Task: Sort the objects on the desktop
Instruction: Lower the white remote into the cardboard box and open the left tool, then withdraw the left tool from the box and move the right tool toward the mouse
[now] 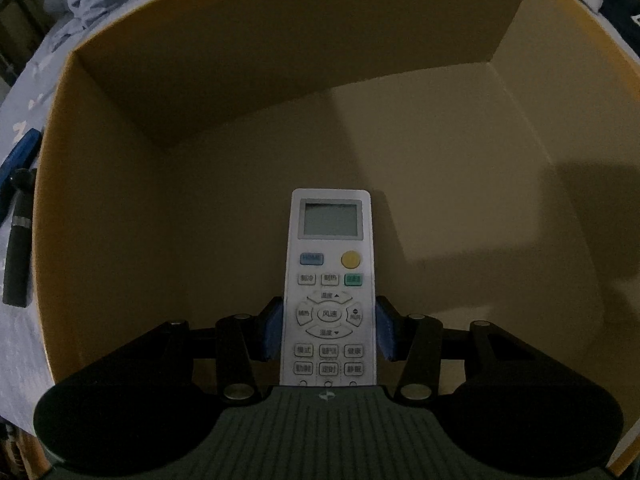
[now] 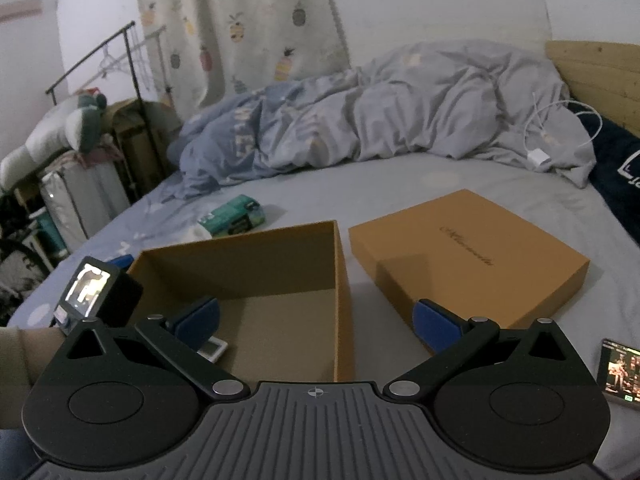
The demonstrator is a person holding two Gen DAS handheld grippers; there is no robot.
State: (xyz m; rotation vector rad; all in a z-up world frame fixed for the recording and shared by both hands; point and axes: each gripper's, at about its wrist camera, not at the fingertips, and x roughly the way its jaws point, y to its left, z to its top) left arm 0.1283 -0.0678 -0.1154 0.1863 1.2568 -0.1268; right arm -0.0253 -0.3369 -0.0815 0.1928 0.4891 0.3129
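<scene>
Left wrist view: looks forward and down from close range into the open cardboard box (image 1: 400,140), its walls filling the frame. Right wrist view: set farther back and higher, faces across the bed (image 2: 460,184) toward the curtain (image 2: 240,20); both views share that box (image 2: 248,272).

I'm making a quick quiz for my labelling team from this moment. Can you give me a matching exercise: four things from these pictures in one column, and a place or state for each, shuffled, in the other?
Things:
1. remote control
2. box lid
3. right tool
4. tissue pack

Places or states:
A. open, holding nothing
B. on the bed beyond the open box
C. gripped by the left tool, inside the open box
D. flat on the bed, right of the open box

Pairs: 1-C, 2-D, 3-A, 4-B
</scene>
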